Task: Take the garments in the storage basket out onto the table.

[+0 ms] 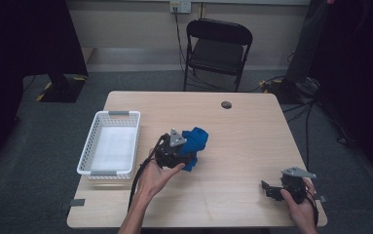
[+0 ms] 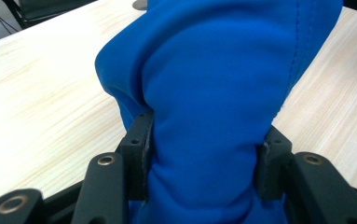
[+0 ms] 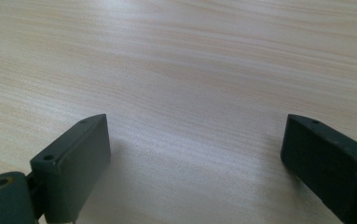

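Left gripper (image 2: pixel 204 154) clamps blue cloth (image 1: pixel 195 141), right gripper (image 3: pixel 195 154) idle and open; lift clear before swinging over the basket (image 1: pixel 87 152).

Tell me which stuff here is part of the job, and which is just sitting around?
Part of the job:
left gripper, clamped on the blue cloth
white basket, probably

Just sitting around:
right gripper, open over bare table
black chair

A pale wooden table (image 1: pixel 233 131) bears a white basket (image 1: pixel 110 144) at its left.
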